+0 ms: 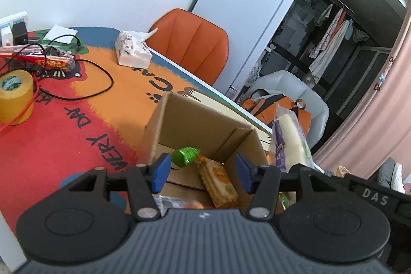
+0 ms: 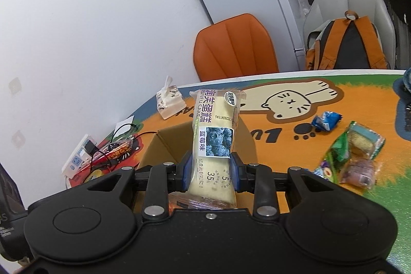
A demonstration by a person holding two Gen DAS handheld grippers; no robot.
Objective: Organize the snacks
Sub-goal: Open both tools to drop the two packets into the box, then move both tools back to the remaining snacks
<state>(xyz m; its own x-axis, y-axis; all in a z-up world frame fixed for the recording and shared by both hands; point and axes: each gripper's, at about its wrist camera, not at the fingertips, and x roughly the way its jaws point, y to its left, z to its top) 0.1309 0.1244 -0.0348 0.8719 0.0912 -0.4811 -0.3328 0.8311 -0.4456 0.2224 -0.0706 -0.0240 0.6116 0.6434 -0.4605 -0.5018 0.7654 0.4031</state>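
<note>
A blueberry cake (image 2: 214,135) in its clear wrapper stands upright in the right gripper (image 2: 210,172), whose blue pads clamp the pack near its lower end, just above and in front of an open cardboard box (image 2: 164,145) on the desk (image 2: 282,125). The step in hand looks to be dropping the cake into the box. Done well, the gripper would travel forward until the pack is fully over the opening, tilt it to lie flat, and let go low, so the soft cake neither catches on the near flap nor lands hard on what already lies inside.

The left gripper (image 1: 201,171) hovers over the same box (image 1: 195,120) with its jaws spread wide and nothing between them. Directly ahead of it, inside the box, lie a green-wrapped sweet (image 1: 186,156) and an orange biscuit pack (image 1: 218,180); the cake (image 1: 290,143) shows to its right, beyond the box wall. That gripper would do best to draw clear of the opening, since the two could crowd each other there.

To the right of the right gripper, more snacks wait loose on the desk: a blue packet (image 2: 326,121), a green pack (image 2: 339,148), a boxed cake slice (image 2: 366,143) and a pink pack (image 2: 359,171). Judged by that pile, the sorting is only partly done.
</note>
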